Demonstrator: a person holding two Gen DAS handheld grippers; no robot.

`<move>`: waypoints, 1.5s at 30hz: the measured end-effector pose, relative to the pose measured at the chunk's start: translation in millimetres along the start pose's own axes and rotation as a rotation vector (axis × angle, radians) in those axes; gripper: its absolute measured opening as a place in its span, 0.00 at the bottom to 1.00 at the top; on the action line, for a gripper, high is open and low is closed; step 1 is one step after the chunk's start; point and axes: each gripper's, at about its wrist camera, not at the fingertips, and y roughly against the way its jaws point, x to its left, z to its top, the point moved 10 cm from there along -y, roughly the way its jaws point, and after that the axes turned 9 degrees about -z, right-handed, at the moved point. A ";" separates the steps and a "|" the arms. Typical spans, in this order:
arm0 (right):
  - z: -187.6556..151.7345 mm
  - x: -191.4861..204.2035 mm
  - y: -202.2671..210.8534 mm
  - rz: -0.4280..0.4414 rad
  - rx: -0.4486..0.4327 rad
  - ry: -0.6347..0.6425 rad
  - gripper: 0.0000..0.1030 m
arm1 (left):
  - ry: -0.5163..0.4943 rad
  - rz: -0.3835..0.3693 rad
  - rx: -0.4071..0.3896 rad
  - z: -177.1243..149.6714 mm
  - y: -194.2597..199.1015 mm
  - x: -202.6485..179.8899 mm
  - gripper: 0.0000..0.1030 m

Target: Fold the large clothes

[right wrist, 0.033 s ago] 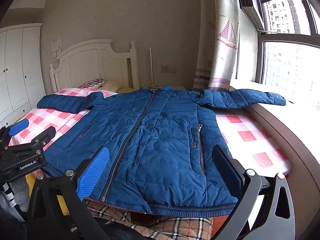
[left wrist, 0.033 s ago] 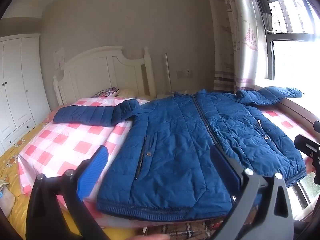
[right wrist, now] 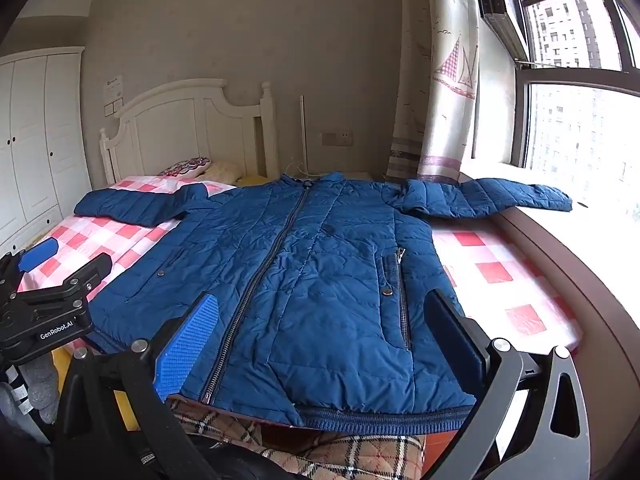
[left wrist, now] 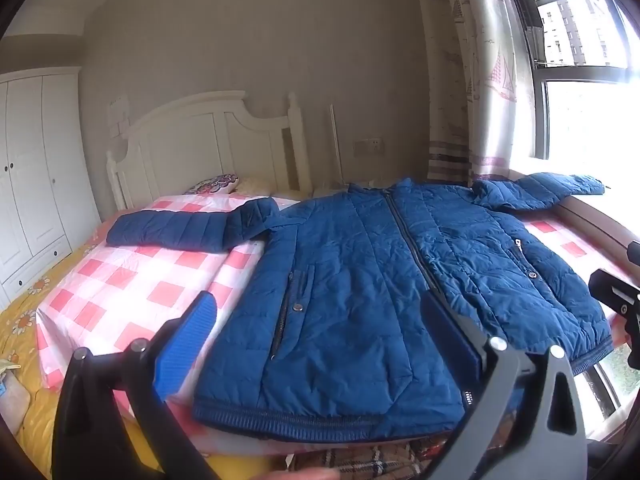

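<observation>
- Nothing has moved since the earlier frames: the jacket and both grippers sit just as they did.
- Left wrist view: the blue quilted jacket [left wrist: 360, 288] lies flat and front up on the pink-and-white checked sheet [left wrist: 132, 280] of the bed, zipped, collar at the far end toward the white headboard [left wrist: 208, 140], hem at the near edge.
- Its left sleeve [left wrist: 188, 228] stretches out to the left across the sheet; the right sleeve [left wrist: 544, 188] reaches right onto the windowsill.
- The left gripper [left wrist: 316, 344] hangs above the near hem with its jaws spread wide, nothing between the blue pads, clear of the fabric.
- Part of the right gripper [left wrist: 616, 300] shows at the right edge of this view.
- Right wrist view: the same jacket [right wrist: 304, 280] fills the middle of the bed, its zip running from the far collar to the near hem, above a plaid blanket [right wrist: 320, 448] at the near edge.
- The right gripper [right wrist: 320, 340] is held over the near right part of the hem, jaws wide apart and empty.
- The left gripper [right wrist: 60, 280] appears at the left, near the jacket's left side, also standing apart.
- A patterned curtain [right wrist: 444, 80] hangs at the far right by the window.
</observation>
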 end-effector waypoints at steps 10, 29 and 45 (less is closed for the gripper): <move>-0.2 1.6 0.4 0.003 -0.006 -0.005 0.96 | 0.001 -0.003 0.002 -7.3 5.1 -3.0 0.99; -1.0 5.2 2.1 0.007 0.000 -0.007 0.96 | 0.020 -0.007 0.020 -6.8 -2.2 1.6 0.99; -2.7 6.3 -1.4 0.033 0.003 -0.016 0.96 | 0.031 -0.013 0.030 -7.0 -3.5 3.9 0.99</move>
